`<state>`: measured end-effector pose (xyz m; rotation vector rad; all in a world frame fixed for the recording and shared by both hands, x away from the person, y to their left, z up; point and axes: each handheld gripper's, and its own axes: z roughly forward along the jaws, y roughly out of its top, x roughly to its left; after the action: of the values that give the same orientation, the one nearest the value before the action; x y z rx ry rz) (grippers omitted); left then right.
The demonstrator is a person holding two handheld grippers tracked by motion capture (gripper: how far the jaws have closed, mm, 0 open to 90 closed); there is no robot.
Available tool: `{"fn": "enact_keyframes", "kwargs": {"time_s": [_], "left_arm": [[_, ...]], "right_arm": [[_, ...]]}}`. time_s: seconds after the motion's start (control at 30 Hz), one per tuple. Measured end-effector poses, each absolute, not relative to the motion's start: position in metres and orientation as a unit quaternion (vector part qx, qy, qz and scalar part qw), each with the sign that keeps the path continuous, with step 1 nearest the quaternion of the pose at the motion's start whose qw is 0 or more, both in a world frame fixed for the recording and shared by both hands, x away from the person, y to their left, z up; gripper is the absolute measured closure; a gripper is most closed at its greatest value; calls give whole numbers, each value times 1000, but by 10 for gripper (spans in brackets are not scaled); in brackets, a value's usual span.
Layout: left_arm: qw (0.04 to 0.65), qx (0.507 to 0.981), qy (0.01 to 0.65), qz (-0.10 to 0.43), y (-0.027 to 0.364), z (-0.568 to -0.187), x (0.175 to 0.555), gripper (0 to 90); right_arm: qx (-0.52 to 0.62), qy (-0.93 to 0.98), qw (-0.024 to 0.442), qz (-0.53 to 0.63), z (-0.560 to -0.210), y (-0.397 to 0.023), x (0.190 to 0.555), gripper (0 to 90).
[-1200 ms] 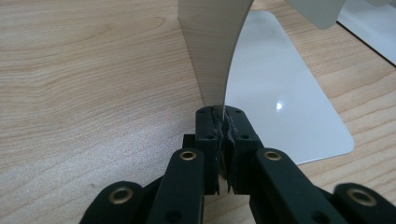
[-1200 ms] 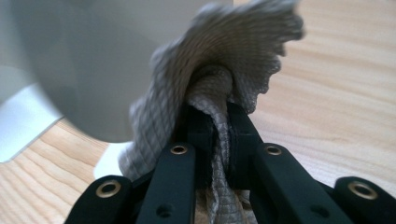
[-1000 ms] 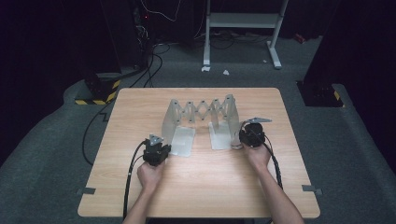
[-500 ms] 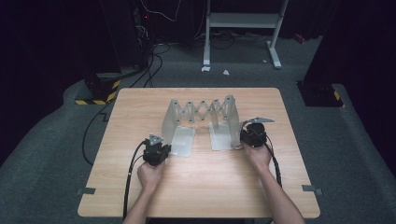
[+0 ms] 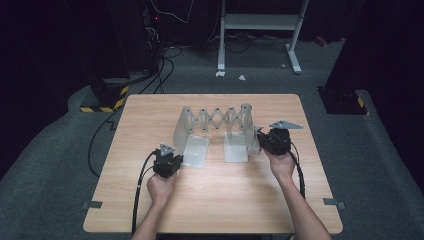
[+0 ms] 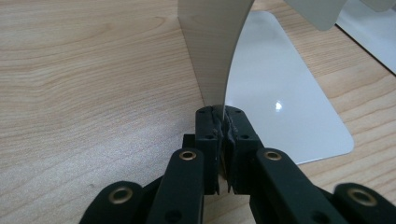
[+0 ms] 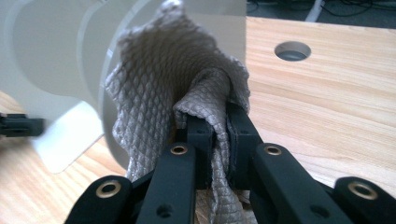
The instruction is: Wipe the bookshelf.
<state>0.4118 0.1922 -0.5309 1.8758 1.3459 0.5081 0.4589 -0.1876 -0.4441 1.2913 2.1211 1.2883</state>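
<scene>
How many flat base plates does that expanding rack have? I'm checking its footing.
2. The left base plate lies in front of the rack's left upright, beside the left tool. The right base plate lies in front of the right upright, left of the right tool.

Table (image 5: 210,200) lit from above, surroundings dark; closeups soft near lens.

Pale wood-grain table (image 5: 210,200), light tan with fine streaks, a round hole (image 7: 293,50) in it showing grey. On it, a rack (image 5: 215,131) in translucent grey-white, its zigzag lattice the same milky tone, its base plate (image 6: 280,93) glossy white. Black left gripper (image 6: 223,122) with brass-coloured rivets. Black right gripper (image 7: 215,122), same brass dots, and there's the cloth (image 7: 163,84): grey-beige, a diamond waffle pattern all over. Dark grey floor (image 5: 60,150), a yellow-and-black striped block (image 5: 104,102).
</scene>
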Motion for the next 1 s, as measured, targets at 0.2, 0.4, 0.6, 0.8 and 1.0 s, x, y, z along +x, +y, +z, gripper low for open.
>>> {"fn": "enact_keyframes", "kwargs": {"time_s": [0.2,0.4,0.6,0.8,1.0], "left_arm": [[381,735,526,197,192,-531,412,846],[381,735,525,197,192,-531,412,846],[381,735,525,197,192,-531,412,845],[381,735,525,196,192,-531,412,845],[381,735,525,196,192,-531,412,845]], "right_arm": [[436,751,183,462,-431,-181,448,827],[434,748,194,463,-419,-180,449,826],[438,744,204,462,-408,-178,454,826],[440,740,214,461,-399,-177,460,826],[441,740,220,458,-395,-174,464,826]]}}
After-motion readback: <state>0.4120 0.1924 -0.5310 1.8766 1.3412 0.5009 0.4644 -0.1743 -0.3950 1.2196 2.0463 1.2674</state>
